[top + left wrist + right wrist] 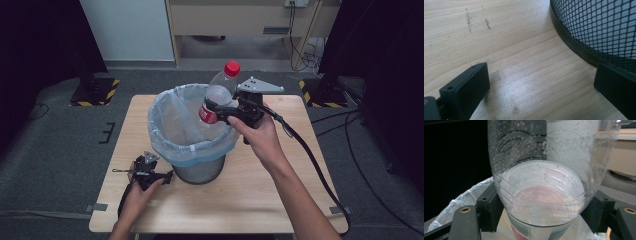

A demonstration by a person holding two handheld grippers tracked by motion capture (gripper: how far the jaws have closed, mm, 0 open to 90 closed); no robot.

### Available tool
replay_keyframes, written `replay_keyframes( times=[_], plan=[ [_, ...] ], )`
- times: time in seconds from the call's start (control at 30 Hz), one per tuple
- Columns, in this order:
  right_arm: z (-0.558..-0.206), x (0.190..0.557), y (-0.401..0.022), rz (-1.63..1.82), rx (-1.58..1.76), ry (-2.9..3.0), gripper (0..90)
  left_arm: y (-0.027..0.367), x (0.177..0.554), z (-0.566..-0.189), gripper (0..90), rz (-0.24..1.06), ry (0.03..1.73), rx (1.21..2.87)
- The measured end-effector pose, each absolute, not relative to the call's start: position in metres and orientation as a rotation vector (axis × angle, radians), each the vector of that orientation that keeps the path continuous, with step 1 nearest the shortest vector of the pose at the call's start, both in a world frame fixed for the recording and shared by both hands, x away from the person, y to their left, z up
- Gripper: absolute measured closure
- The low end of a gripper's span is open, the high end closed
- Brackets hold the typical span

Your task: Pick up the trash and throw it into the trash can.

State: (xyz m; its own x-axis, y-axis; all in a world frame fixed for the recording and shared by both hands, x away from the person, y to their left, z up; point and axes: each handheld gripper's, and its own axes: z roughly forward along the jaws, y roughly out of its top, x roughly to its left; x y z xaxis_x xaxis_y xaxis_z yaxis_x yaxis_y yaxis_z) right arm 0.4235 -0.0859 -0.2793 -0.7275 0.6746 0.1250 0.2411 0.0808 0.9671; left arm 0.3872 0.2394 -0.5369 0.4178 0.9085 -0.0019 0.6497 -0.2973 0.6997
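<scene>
Two grippers are ours. Nearest us, the left gripper (167, 176) rests low on the wooden table (260, 185), jaws spread wide with nothing between them, just beside the mesh wastebasket (200, 170). Farther off, the right gripper (212, 106) is clamped around a clear plastic bottle (220, 95) with a red cap, held tilted over the basket's bag-lined rim (165, 145). We cannot read its red-and-white label.
</scene>
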Motion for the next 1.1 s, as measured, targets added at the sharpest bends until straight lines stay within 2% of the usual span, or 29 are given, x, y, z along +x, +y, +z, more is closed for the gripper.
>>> replay_keyframes(
  times=[0.6, 0.7, 0.73, 0.77, 0.93, 1.1],
  plan=[
    [-0.285, 0.422, -0.081, 1.625, 0.877, 2.065, 26.1, 0.239, 0.387, -0.537, 0.0, 0.534, 1.315, 2.05],
    [-0.286, 0.422, -0.081, 1.615, 0.881, 2.083, 15.5, 0.239, 0.387, -0.537, 0.0, 0.534, 1.315, 2.05],
    [-0.286, 0.422, -0.081, 1.615, 0.881, 2.083, 15.5, 0.239, 0.387, -0.537, 0.0, 0.534, 1.315, 2.05],
    [-0.285, 0.421, -0.081, 1.614, 0.882, 2.084, 10.2, 0.239, 0.387, -0.537, 0.0, 0.534, 1.315, 2.05],
    [-0.282, 0.419, -0.085, 1.618, 0.87, 2.055, 5.8, 0.239, 0.387, -0.537, 0.0, 0.534, 1.314, 2.051],
    [-0.276, 0.416, -0.092, 1.618, 0.872, 2.001, 5.2, 0.239, 0.387, -0.537, 0.0, 0.534, 1.314, 2.051]
  ],
)
